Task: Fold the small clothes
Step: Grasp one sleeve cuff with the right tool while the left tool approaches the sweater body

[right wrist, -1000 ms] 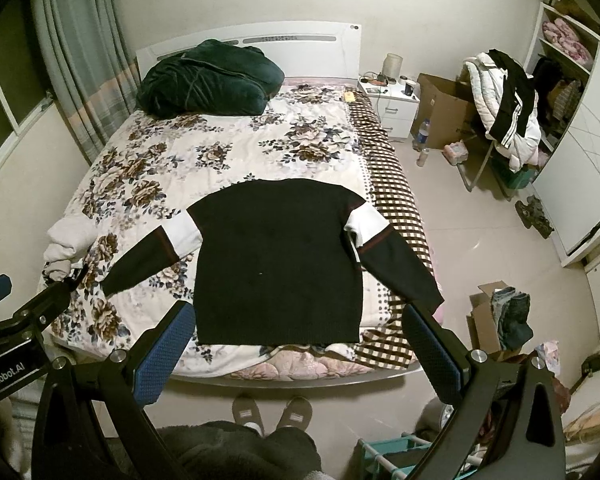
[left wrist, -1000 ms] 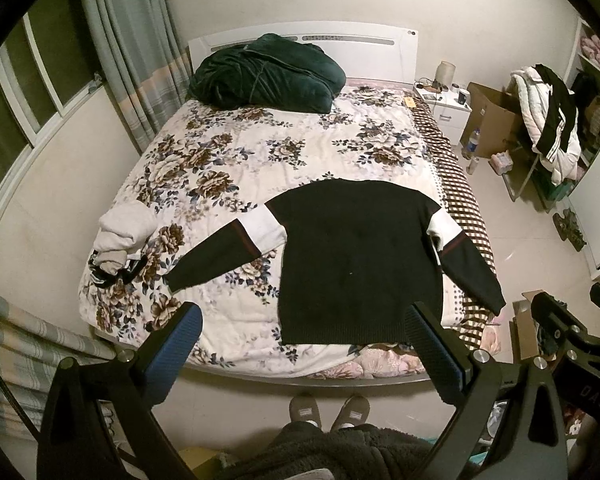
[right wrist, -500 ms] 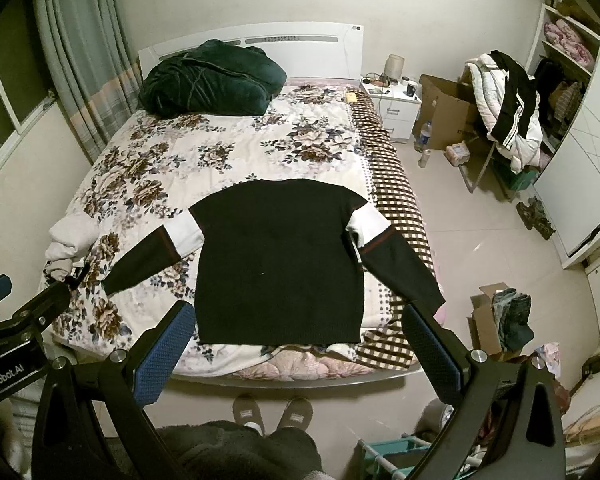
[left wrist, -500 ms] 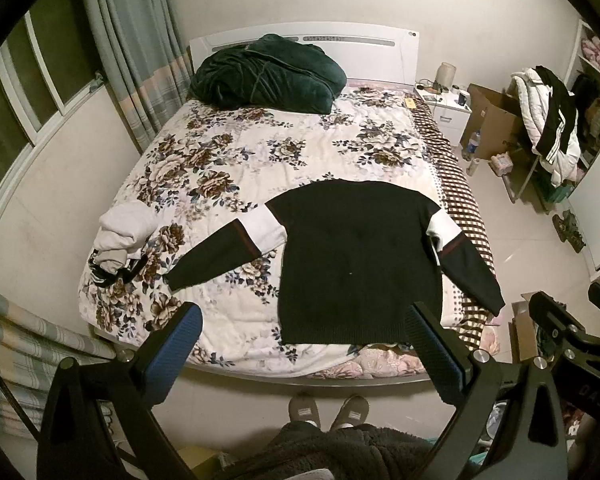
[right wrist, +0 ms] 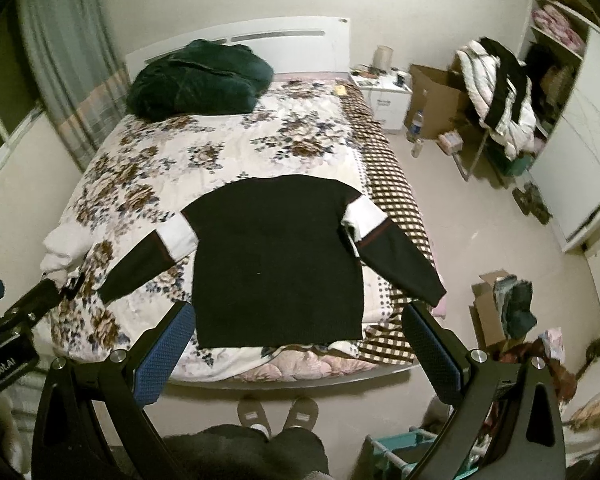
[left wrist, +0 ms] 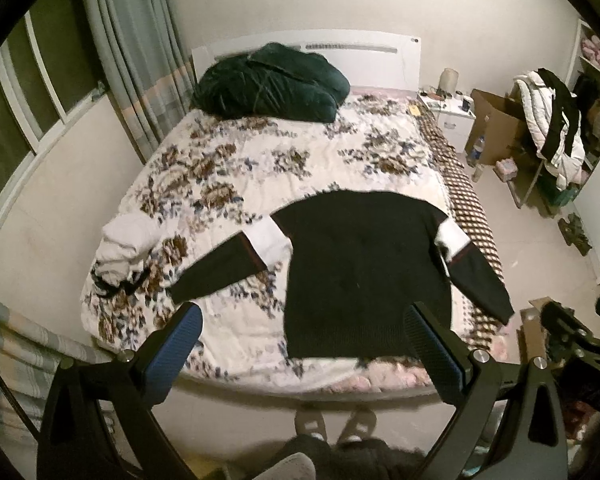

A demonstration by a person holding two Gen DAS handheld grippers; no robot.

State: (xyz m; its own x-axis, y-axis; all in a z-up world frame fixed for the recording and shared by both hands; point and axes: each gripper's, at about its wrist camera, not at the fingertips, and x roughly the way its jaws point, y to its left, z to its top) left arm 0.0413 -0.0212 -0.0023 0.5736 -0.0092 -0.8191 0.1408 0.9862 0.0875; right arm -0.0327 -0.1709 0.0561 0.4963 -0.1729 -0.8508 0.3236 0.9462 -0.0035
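Floral-quilted double bed (left wrist: 260,168) carrying black knit sweater with white upper-sleeve bands (right wrist: 276,256) spread flat near foot edge, sleeves angled outward; left gripper (left wrist: 302,336) and right gripper (right wrist: 296,332) both spread wide, empty, held above bed's foot.

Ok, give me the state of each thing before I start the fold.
Sweater: spread flat on the bed, sleeves out, unfolded.
White garment: bunched at the bed's left edge.
Green quilt: heaped by the headboard.
Left gripper: open, empty.
Right gripper: open, empty.
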